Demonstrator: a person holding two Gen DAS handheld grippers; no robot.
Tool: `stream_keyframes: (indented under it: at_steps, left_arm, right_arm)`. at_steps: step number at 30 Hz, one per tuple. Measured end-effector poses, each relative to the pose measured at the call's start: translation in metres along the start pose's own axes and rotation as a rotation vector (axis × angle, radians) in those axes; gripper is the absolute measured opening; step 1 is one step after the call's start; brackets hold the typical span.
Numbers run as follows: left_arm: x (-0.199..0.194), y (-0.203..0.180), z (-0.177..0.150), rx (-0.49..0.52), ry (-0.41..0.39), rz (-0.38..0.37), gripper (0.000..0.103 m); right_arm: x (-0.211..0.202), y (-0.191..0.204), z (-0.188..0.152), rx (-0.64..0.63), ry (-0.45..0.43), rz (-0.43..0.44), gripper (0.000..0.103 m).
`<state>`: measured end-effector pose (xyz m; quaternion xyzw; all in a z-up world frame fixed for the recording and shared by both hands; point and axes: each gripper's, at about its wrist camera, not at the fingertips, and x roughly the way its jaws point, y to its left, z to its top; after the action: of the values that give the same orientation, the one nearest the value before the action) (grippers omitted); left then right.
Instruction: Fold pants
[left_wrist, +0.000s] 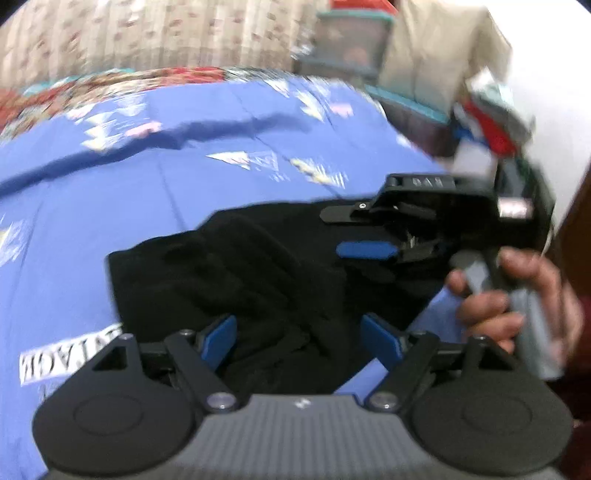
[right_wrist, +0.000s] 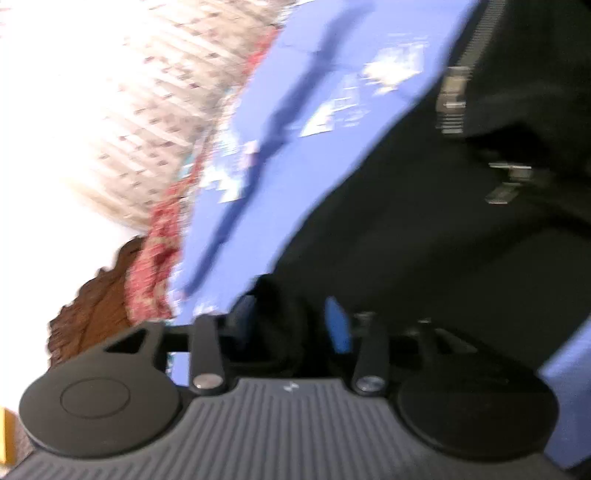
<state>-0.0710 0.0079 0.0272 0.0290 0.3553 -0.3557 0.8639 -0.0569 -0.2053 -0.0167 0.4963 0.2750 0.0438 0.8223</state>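
The black pants (left_wrist: 236, 273) are lying in a bunched, partly folded heap on the blue printed bedsheet (left_wrist: 110, 206), filling the middle of the left wrist view and the right half of the right wrist view, where a zipper and metal clasp are showing at the upper right.

The left tool (left_wrist: 299, 338) is standing open just over the near edge of the pants, its blue pads apart and not pressing on the cloth. The right tool (left_wrist: 364, 236), held by a hand (left_wrist: 517, 295) at the right of the left wrist view, is also open above the pants; in its own view the fabric is sitting between the pads, but they are not pinching it.

Both pictures are blurred. I judge that the loose fold may be slipping open, because nothing is holding it. A next grasp could also be catching only the top layer, or the bedsheet together with the pants, so the fold would be coming out crooked.
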Motion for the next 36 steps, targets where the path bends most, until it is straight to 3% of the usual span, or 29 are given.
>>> stream_keyframes:
  at_steps: [1, 3, 5, 6, 7, 8, 10, 12, 15, 18, 20, 23, 28, 30, 32, 34, 36]
  left_arm:
    - [-0.009, 0.009, -0.002, -0.057, -0.017, -0.004, 0.080]
    - [-0.019, 0.029, -0.002, -0.164, -0.034, 0.003, 0.080]
    - [-0.023, 0.048, -0.006, -0.256, -0.039, 0.007, 0.080]
    - [-0.024, 0.056, -0.009, -0.302, -0.038, 0.013, 0.079]
    - [-0.024, 0.063, -0.011, -0.339, -0.033, 0.022, 0.077]
    - [-0.022, 0.069, -0.013, -0.365, -0.028, 0.029, 0.076]
    - [-0.021, 0.077, -0.013, -0.399, -0.027, 0.037, 0.075]
    - [-0.020, 0.078, -0.011, -0.401, -0.042, 0.041, 0.075]
    - [-0.016, 0.076, -0.010, -0.385, -0.046, 0.038, 0.075]
    - [-0.007, 0.073, -0.010, -0.388, -0.028, 0.030, 0.075]
    - [-0.001, 0.071, -0.012, -0.391, -0.003, 0.026, 0.075]
    - [0.009, 0.069, -0.015, -0.391, 0.050, 0.045, 0.070]
    - [0.028, 0.078, -0.027, -0.451, 0.169, 0.089, 0.063]
    - [0.038, 0.082, -0.035, -0.469, 0.225, 0.097, 0.062]
    - [0.038, 0.080, -0.038, -0.459, 0.222, 0.102, 0.062]
    - [0.037, 0.080, -0.038, -0.453, 0.224, 0.103, 0.062]
    - [0.036, 0.080, -0.039, -0.456, 0.223, 0.100, 0.062]
  right_arm:
    - [0.003, 0.006, -0.002, -0.023, 0.015, 0.018, 0.073]
    - [0.017, 0.017, -0.007, -0.079, 0.066, 0.021, 0.084]
    - [0.040, 0.027, -0.015, -0.132, 0.137, -0.035, 0.084]
    - [0.050, 0.030, -0.020, -0.158, 0.176, -0.065, 0.074]
    - [0.060, 0.034, -0.025, -0.198, 0.213, -0.086, 0.046]
    - [0.066, 0.041, -0.030, -0.240, 0.227, -0.120, 0.032]
    - [0.062, 0.051, -0.033, -0.287, 0.193, -0.119, 0.023]
    - [0.041, 0.068, -0.033, -0.370, 0.093, -0.069, 0.022]
    - [0.024, 0.081, -0.036, -0.501, -0.029, -0.105, 0.023]
    - [0.038, 0.052, -0.039, -0.452, 0.016, -0.221, 0.024]
    - [0.047, 0.035, -0.038, -0.398, 0.056, -0.267, 0.032]
    - [0.028, 0.040, -0.034, -0.351, -0.002, -0.242, 0.043]
    - [0.016, 0.062, -0.032, -0.418, -0.113, -0.212, 0.043]
    - [0.017, 0.068, -0.036, -0.468, -0.112, -0.176, 0.043]
    - [0.025, 0.074, -0.042, -0.532, -0.078, -0.134, 0.042]
    - [0.039, 0.076, -0.049, -0.576, -0.020, -0.112, 0.041]
    - [0.057, 0.067, -0.055, -0.579, 0.078, -0.149, 0.039]
